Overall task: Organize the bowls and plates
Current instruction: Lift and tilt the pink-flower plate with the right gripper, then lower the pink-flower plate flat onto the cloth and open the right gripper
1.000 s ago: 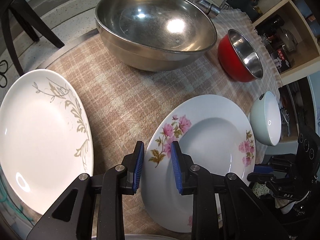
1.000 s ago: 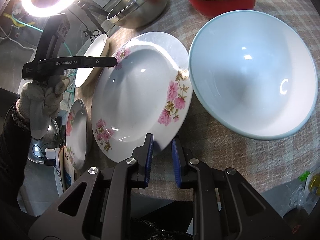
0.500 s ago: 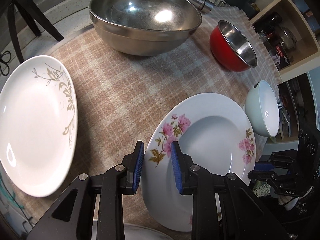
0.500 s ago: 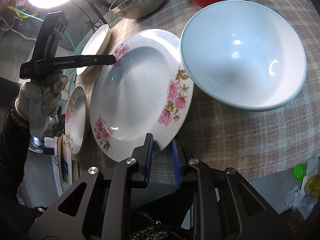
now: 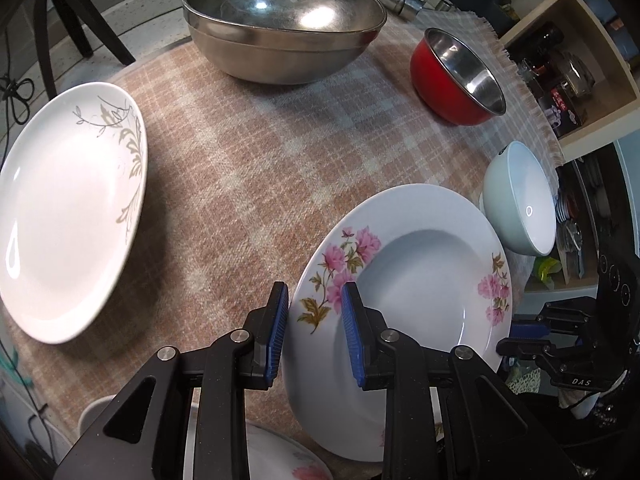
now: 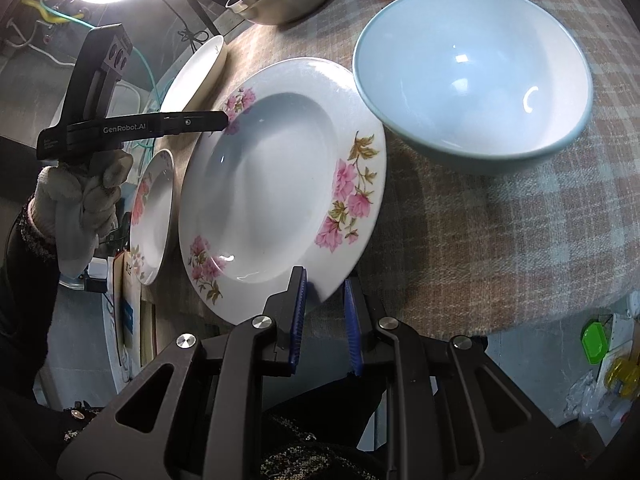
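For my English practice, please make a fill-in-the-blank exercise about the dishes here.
1. Both tools hold the plate painted with pink ____.
2. The steel-lined bowl is ____ outside.
3. The largest bowl is made of ____.
4. The white plate carries a ____ leaf pattern.

Missing words: flowers; red; metal; gold

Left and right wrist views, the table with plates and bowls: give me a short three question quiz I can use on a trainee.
1. True or false: the red steel-lined bowl stands apart from the large steel mixing bowl.
2. Which item has its rim between the fingers of both the left gripper and the right gripper?
A) white deep plate with pink flowers
B) pale blue round bowl
C) white plate with grey leaf pattern
3. In the right wrist view, how many pink-flowered plates show?

Key: 1 true; 2 A; 3 two, counting the smaller pink-flowered plate.
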A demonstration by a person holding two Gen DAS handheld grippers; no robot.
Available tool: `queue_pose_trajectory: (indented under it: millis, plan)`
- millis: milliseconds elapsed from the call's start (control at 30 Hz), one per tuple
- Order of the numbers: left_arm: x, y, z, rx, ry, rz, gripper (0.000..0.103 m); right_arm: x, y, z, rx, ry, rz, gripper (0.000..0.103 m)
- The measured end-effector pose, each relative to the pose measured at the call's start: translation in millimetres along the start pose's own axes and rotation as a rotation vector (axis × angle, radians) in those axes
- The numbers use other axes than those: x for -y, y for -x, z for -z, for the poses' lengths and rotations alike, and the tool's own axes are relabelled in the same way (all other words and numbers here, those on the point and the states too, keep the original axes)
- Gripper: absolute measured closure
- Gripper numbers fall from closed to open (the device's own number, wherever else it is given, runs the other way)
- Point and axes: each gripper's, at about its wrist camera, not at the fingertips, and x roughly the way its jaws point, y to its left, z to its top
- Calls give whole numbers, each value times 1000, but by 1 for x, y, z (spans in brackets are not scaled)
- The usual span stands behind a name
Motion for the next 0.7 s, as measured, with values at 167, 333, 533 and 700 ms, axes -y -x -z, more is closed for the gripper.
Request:
queue_pose_trajectory:
  millis: [167,333,533,700]
  plan:
    - [1,1,4,7,16,-8,78,-1,0,0,-10,16,2,84]
    - [-3,4,7,27,55,-20,78,-2,1,-2,-12,32,12,81]
    - [-15,23,14,82,100,-33,78,-3,10,-1,7,52,27,79]
    - [-22,45,21,138,136,-27,78,-13,26,-4,55,89,35,62]
